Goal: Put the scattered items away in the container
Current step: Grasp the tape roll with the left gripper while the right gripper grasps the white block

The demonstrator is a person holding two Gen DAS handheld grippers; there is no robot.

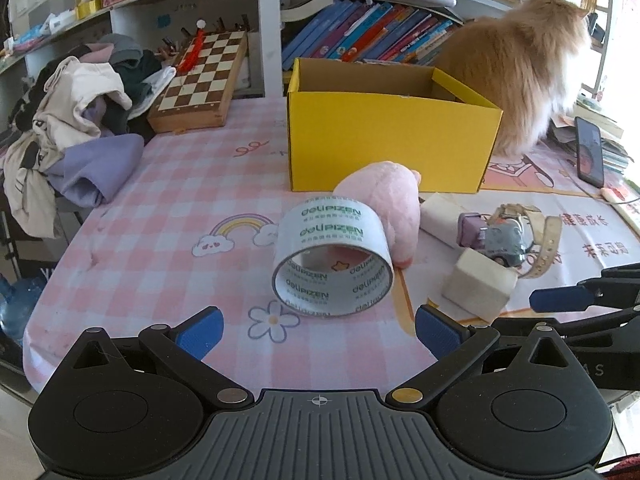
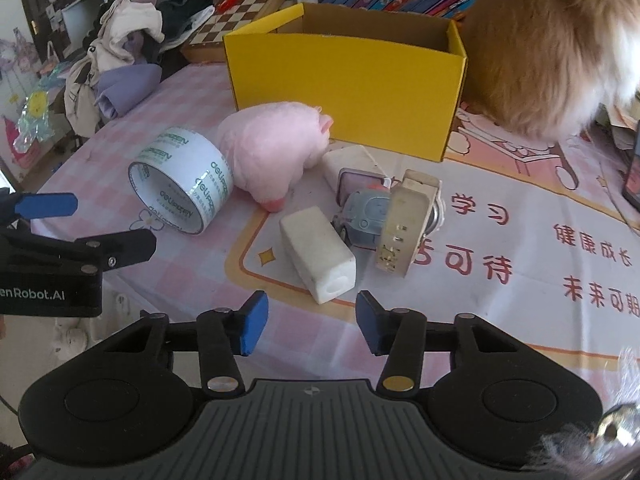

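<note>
A yellow cardboard box [image 1: 392,136] [image 2: 344,80] stands open at the back of the table. In front of it lie a tape roll [image 1: 334,256] [image 2: 180,188], a pink plush toy [image 1: 384,208] [image 2: 272,148], two white blocks [image 1: 478,284] [image 2: 318,256], a small grey toy car [image 1: 506,240] [image 2: 366,212] and a beige watch [image 1: 544,236] [image 2: 408,220]. My left gripper [image 1: 318,330] is open, just in front of the tape roll. My right gripper [image 2: 312,324] is open, just in front of the near white block.
A fluffy orange cat [image 1: 516,64] [image 2: 552,48] sits right of the box. A pile of clothes [image 1: 72,120] and a chessboard [image 1: 200,80] lie at the back left. A phone [image 1: 590,152] lies at the right. Bookshelves stand behind.
</note>
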